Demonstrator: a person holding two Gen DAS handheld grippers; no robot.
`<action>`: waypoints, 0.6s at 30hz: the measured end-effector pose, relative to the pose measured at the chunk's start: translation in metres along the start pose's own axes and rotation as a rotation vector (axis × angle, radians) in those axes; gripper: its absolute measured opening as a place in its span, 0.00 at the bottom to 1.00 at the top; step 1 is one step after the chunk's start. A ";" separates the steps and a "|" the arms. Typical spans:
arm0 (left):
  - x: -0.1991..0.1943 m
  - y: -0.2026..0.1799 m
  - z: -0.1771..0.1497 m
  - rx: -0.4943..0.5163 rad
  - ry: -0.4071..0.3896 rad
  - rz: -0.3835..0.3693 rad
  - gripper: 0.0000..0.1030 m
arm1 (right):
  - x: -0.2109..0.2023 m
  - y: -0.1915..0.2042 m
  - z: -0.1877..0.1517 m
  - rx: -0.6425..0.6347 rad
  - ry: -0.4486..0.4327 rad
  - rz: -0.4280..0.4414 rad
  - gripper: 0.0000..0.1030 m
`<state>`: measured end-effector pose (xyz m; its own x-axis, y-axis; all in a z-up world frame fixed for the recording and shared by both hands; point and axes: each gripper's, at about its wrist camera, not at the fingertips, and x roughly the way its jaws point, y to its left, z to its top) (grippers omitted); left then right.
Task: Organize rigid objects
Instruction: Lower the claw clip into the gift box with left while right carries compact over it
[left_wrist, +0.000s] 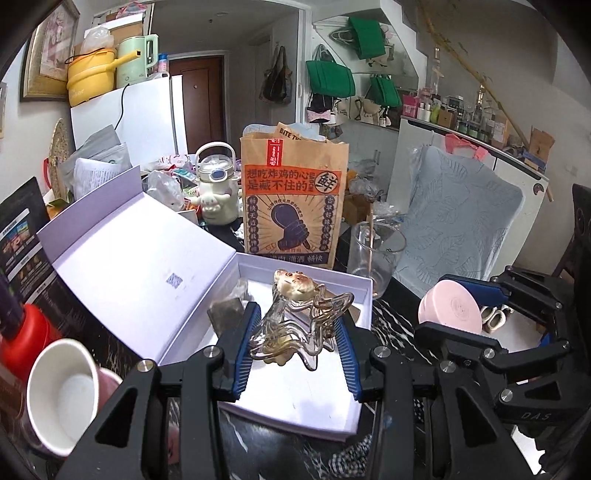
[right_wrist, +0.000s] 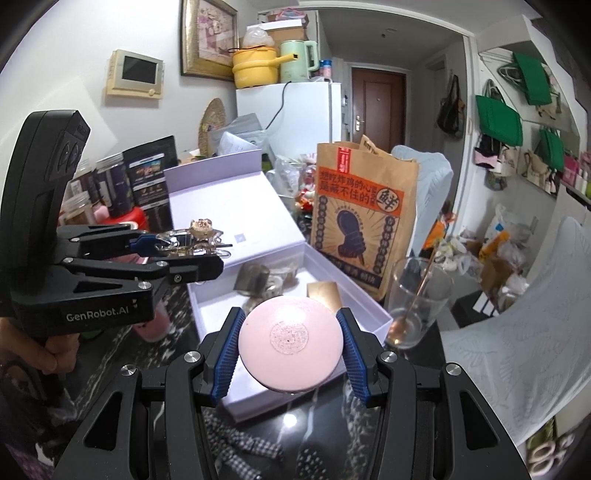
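My left gripper (left_wrist: 297, 319) is shut on a clear, amber-edged star-shaped hair clip (left_wrist: 295, 325) with a small figure on top, held above the open white box (left_wrist: 365, 295). In the right wrist view the left gripper (right_wrist: 207, 253) and the hair clip (right_wrist: 192, 242) hang left of the box (right_wrist: 373, 308). My right gripper (right_wrist: 290, 315) is shut on a pink round case (right_wrist: 290, 343), just above the box's near end. From the left wrist view the right gripper (left_wrist: 436, 302) and the pink case (left_wrist: 452, 308) are to the right. A grey pouch (right_wrist: 253, 277) and a gold card (right_wrist: 325, 293) lie in the box.
A printed paper bag (left_wrist: 293, 199) stands behind the box, and a glass with a stick (right_wrist: 417, 302) stands right of it. The box lid (left_wrist: 129, 266) lies open to the left. A paper cup (left_wrist: 61, 395) and a red-lidded jar (left_wrist: 26, 332) are near left. Checked fabric (right_wrist: 236, 443) lies on the dark marble table.
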<state>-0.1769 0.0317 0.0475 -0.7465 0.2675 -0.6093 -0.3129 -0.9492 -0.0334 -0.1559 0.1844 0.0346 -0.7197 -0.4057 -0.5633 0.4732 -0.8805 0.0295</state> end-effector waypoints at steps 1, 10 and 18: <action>0.003 0.001 0.002 0.000 0.000 0.006 0.39 | 0.003 -0.002 0.002 0.001 0.002 -0.004 0.49; 0.027 0.016 0.015 -0.035 -0.007 0.031 0.39 | 0.029 -0.016 0.021 0.019 0.020 -0.008 0.49; 0.047 0.025 0.021 -0.045 -0.026 0.131 0.39 | 0.055 -0.026 0.035 0.033 0.033 -0.029 0.49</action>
<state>-0.2321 0.0240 0.0342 -0.7945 0.1448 -0.5897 -0.1859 -0.9825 0.0093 -0.2256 0.1766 0.0317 -0.7153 -0.3722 -0.5915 0.4354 -0.8994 0.0395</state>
